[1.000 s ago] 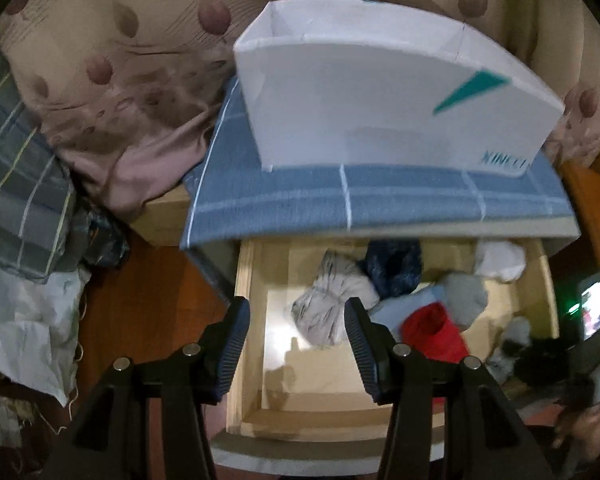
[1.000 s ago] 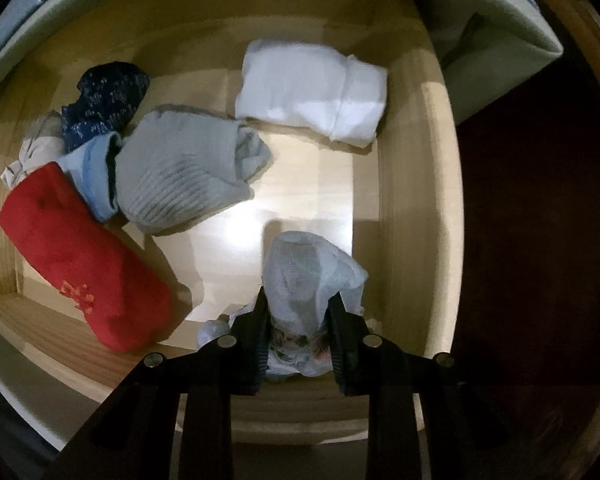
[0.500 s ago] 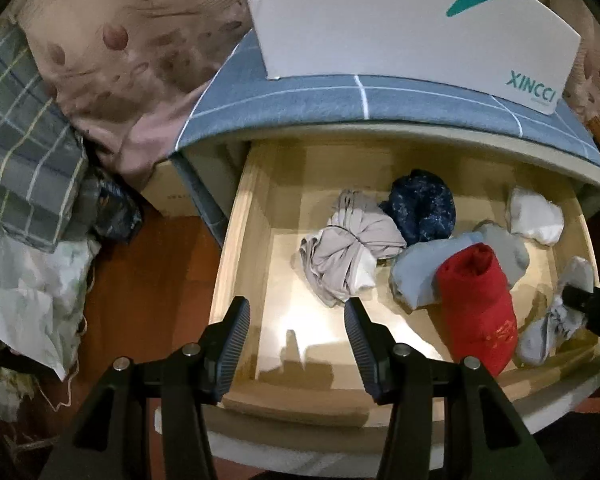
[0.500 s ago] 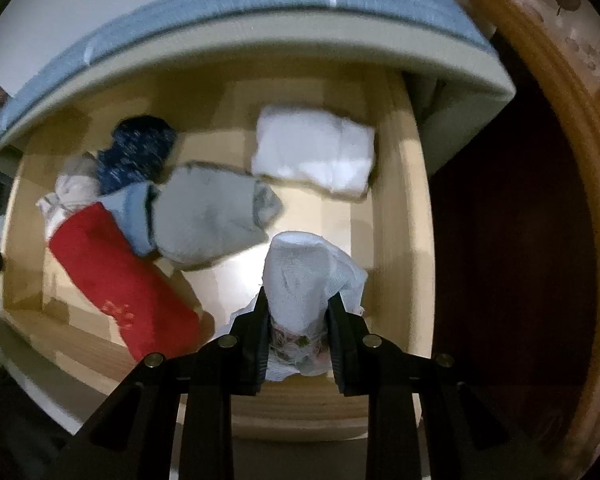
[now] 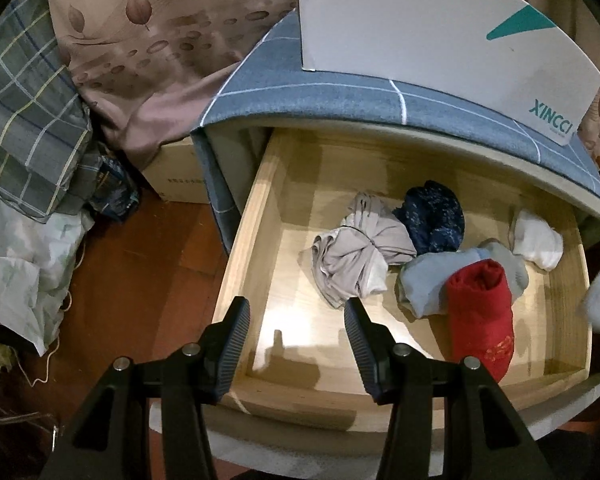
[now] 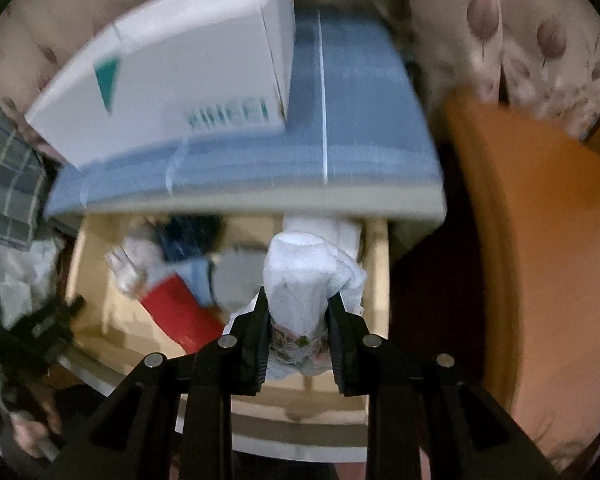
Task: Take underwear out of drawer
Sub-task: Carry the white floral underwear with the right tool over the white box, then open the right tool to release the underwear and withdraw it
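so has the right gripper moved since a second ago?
Yes. The right gripper, shut on the white bundle, has risen away from the drawer: the drawer filled its view before; now it looks smaller, with the white box showing above.

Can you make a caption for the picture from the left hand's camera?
Open left gripper hovers over the wooden drawer, near the beige bundle and red roll.
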A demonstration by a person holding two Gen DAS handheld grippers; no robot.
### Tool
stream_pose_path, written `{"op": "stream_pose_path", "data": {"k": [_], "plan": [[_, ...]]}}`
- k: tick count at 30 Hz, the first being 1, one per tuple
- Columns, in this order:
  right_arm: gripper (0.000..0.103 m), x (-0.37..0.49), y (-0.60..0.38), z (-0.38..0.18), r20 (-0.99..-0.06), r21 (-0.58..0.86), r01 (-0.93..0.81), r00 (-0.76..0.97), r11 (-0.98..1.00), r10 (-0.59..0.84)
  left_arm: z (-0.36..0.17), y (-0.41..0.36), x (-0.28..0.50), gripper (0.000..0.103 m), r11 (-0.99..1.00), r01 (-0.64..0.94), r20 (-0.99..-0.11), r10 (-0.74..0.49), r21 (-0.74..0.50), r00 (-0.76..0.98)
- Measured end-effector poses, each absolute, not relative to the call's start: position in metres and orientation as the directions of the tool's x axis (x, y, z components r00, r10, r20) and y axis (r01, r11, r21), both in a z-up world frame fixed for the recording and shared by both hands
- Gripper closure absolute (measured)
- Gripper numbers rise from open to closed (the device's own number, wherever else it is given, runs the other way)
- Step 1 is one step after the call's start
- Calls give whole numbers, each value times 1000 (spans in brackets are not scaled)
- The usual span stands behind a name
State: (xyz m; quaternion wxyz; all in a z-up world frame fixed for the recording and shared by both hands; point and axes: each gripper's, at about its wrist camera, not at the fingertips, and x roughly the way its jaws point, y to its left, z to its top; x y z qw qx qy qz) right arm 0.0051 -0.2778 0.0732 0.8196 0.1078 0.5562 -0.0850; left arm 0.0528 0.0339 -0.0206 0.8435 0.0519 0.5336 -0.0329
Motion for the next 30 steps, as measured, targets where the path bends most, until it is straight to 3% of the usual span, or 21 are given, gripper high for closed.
{"op": "stream_pose_path", "data": {"k": [10,16,30], "plan": [[80,69,-268,180,-851,112,210,525,971,-16,-19,32,51,53,992,114,-901,-6,48,435],[80,127,-256,212,-810,106,195,586,975,-29,-19,35,53,53,994,110,-902,-37,12,431],[78,211,-241,135,-887,86,220,460,972,-26,-17,37,54,53,993,111,-897,-93,-49,433]]}}
